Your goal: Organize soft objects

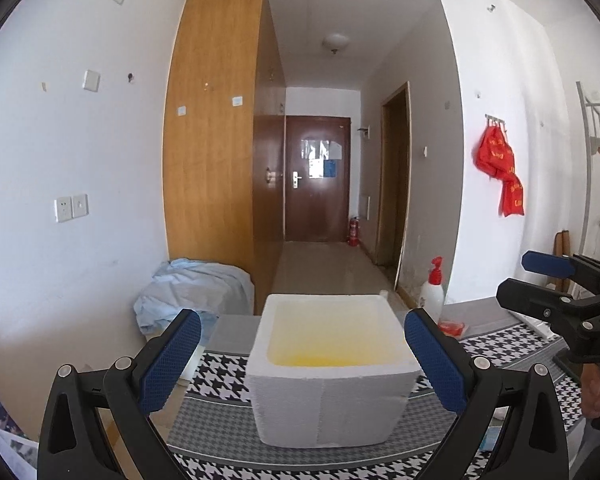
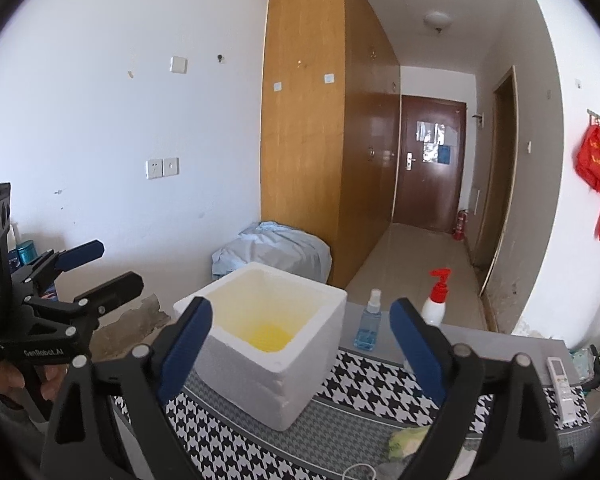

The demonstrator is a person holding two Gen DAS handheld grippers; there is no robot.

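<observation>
On the worktop, centre: white foam box [image 1: 332, 376], open at the top, standing upright on the houndstooth cloth [image 1: 220, 372].
Box walls: thick, grainy white foam with rounded corners; a vertical seam shows on the near face.
Box interior: pale yellow tint on the walls, and something stronger yellow [image 2: 270, 336] at the bottom; what it is cannot be told.
Soft item: a pale green, crumpled thing [image 2: 408, 442] lies on the cloth just beside the right gripper's lower frame, partly hidden.
Left gripper [image 1: 302, 360]: fingers released, blue pads spread wide on either side of the box in view, nothing between them.
Right gripper [image 2: 300, 350]: fingers released and spread wide, nothing gripped.
Beyond the box: clear blue spray bottle [image 2: 370, 322] and white pump bottle [image 2: 436, 300] with red head, both upright.
Right edge of worktop: white remote control [image 2: 560, 382].
</observation>
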